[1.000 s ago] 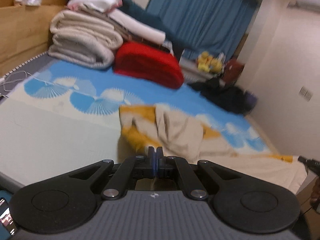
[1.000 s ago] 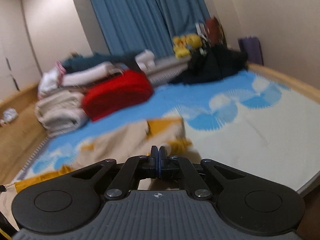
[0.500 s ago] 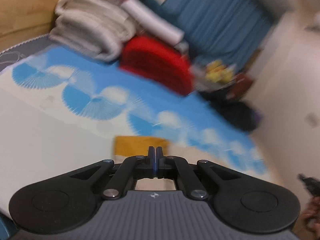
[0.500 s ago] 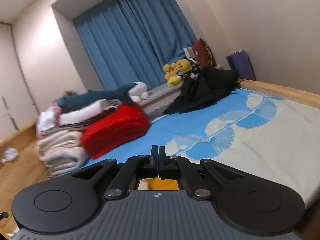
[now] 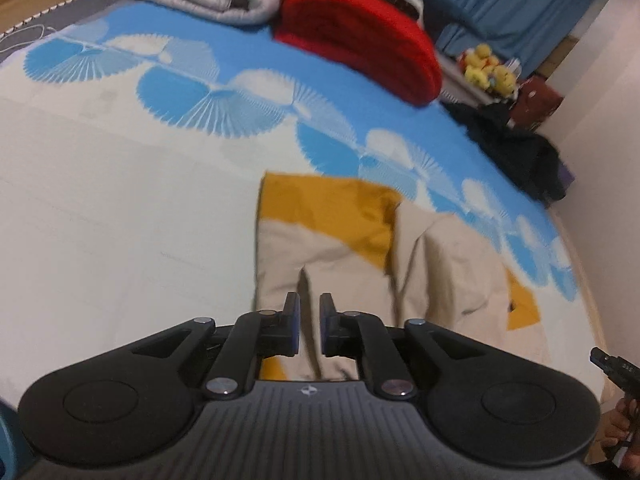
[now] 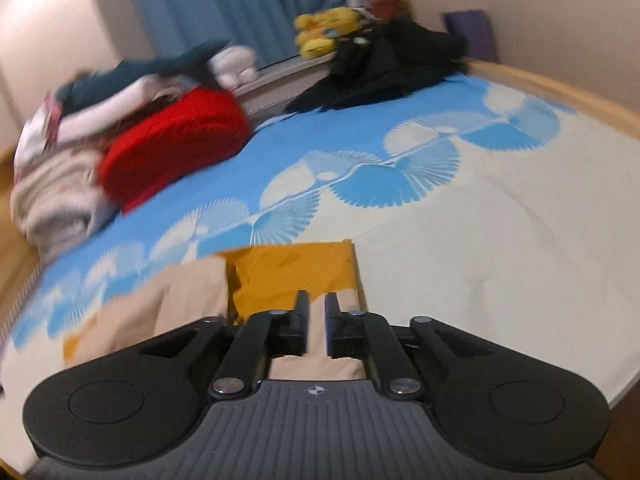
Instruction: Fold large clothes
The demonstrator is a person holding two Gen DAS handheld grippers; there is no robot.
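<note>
Blue fan-print bedsheet [image 5: 120,200] fills frame; left gripper [image 5: 309,322] and right gripper [image 6: 316,322] just parted slightly, empty, above lower-centre beige-and-mustard cloth garment [image 5: 360,248]: fold released.

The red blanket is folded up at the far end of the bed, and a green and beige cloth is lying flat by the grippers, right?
Nearly. The red blanket is folded at the far end of the bed, but the cloth near the grippers is mustard yellow and beige, not green. The left wrist view shows it.
</note>
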